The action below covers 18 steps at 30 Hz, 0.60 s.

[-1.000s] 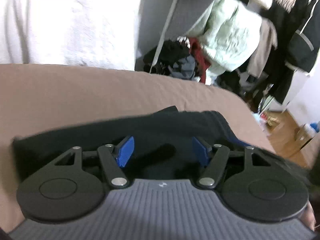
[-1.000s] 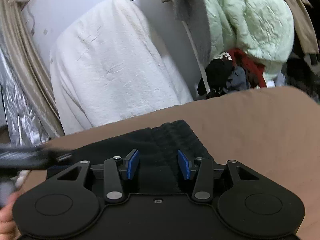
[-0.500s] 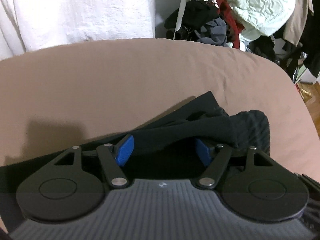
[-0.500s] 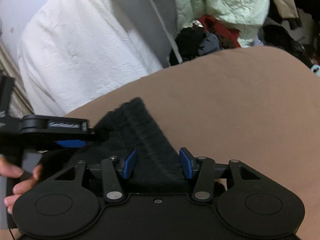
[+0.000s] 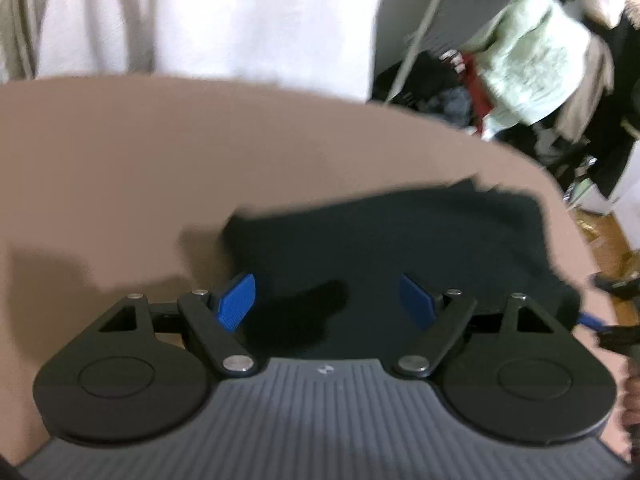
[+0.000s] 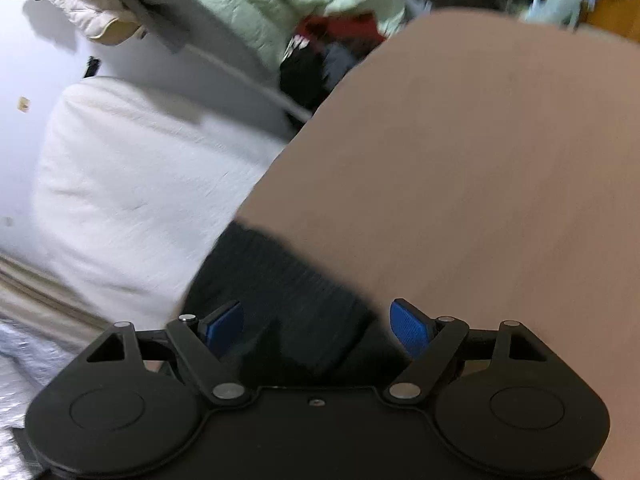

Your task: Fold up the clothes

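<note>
On the brown counter (image 5: 200, 152) lies the black garment (image 5: 380, 240), folded flat. Above it the left tool (image 5: 330, 300) hangs released, and the right tool (image 6: 316, 330) hangs spread wide over its ribbed end.

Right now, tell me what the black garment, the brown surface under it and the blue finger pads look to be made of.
Black garment: soft knit fabric, matte; faint ribbing shows in the right wrist view.
Brown surface: smooth matte cloth, probably a fitted cover; no seams show and blur hides any weave.
Blue finger pads: likely rubber or moulded plastic, with a fine grip texture, on black, apparently plastic linkages.
</note>
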Motion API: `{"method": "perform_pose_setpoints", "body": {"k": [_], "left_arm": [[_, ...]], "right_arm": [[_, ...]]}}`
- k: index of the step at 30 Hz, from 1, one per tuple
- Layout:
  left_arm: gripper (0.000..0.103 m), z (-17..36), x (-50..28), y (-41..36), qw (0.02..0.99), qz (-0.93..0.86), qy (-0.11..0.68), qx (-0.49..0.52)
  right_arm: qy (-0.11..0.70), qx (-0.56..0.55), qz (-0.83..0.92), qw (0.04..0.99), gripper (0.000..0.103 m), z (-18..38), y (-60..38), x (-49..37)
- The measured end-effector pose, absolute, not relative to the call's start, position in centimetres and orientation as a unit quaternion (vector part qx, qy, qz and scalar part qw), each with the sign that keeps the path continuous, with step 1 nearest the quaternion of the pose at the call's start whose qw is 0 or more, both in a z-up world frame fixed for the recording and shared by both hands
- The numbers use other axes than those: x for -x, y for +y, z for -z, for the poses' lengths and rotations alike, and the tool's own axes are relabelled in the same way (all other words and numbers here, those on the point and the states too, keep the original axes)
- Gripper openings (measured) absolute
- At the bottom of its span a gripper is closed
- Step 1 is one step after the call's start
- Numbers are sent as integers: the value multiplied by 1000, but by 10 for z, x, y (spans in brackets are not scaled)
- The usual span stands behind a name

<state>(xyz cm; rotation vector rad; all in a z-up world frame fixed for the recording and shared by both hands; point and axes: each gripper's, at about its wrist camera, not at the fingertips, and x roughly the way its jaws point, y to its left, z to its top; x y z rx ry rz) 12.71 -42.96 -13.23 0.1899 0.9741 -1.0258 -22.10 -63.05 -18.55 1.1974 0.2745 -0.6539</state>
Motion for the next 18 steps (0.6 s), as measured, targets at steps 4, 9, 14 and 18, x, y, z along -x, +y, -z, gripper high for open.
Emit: {"method": "perform_pose_setpoints", "body": {"k": [4,9,14,18], "left_arm": [[79,167,-150,-400,732,454,508,-25],[79,186,-171,-367,711,468,519,79],[79,203,-180,-376,679,505,522,111],[84,225,-185,-399,661,513,531,133]], "right_arm": [[131,-607,284,731,89,192,-592,236],[123,-625,284,717,93,216,-598,214],[116,-599,299,734,100,228,-617,180],[106,-568,307,756,95,232,-627,163]]}}
